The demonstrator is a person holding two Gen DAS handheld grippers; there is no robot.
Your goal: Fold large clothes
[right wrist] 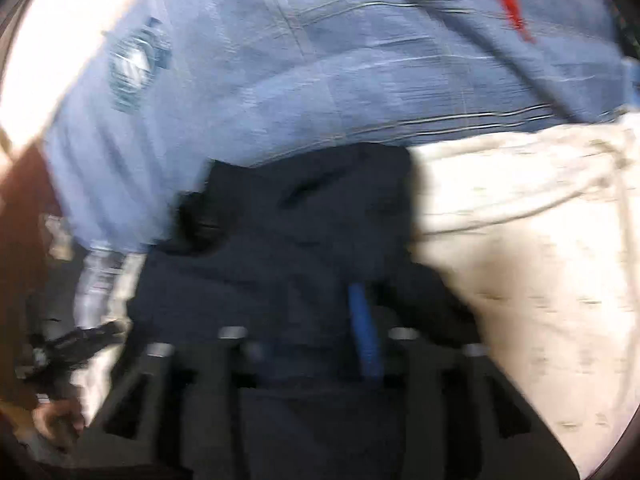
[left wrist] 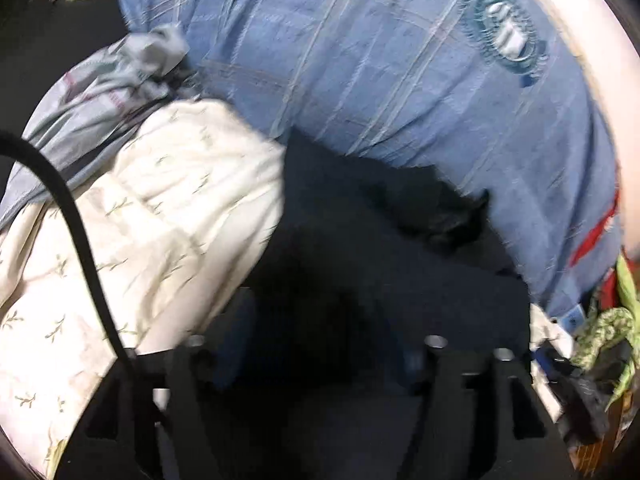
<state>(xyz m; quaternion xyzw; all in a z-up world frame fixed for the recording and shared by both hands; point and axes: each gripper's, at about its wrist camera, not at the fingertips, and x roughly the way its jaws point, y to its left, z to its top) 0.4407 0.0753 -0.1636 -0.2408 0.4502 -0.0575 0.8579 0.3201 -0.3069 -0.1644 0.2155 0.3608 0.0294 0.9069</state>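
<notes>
The dark navy, soft woven garment (left wrist: 352,240) lies bunched right in front of both cameras, directly below the big blue plaid cloth with the round stitched emblem (left wrist: 400,80), which serves here as the landmark; that plaid cloth covers the surface under everything, and whether that surface is a bed or a desk cannot be told. To one side of the navy garment, touching its edge and also below the plaid cloth, sits a cream fabric printed with small green sprigs (left wrist: 160,220), and beyond that a crumpled grey checked cloth (left wrist: 120,80). In the left wrist view the left hand-held gripper (left wrist: 316,344) is lost in dark cloth and blur, so I cannot tell whether it is spread or closed on anything. In the right wrist view the right hand-held gripper (right wrist: 316,336) shows one blue fingertip (right wrist: 364,332) standing up amid the navy garment (right wrist: 304,220); the other finger is hidden, so its state cannot be told either. The garment looks limp and light, likely to sag and slide out of shape when lifted, and not fragile. Judging from its folds, a firm pinch at a hem, seam or corner nearest the plaid cloth would hold better than a pinch in the loose middle.
</notes>
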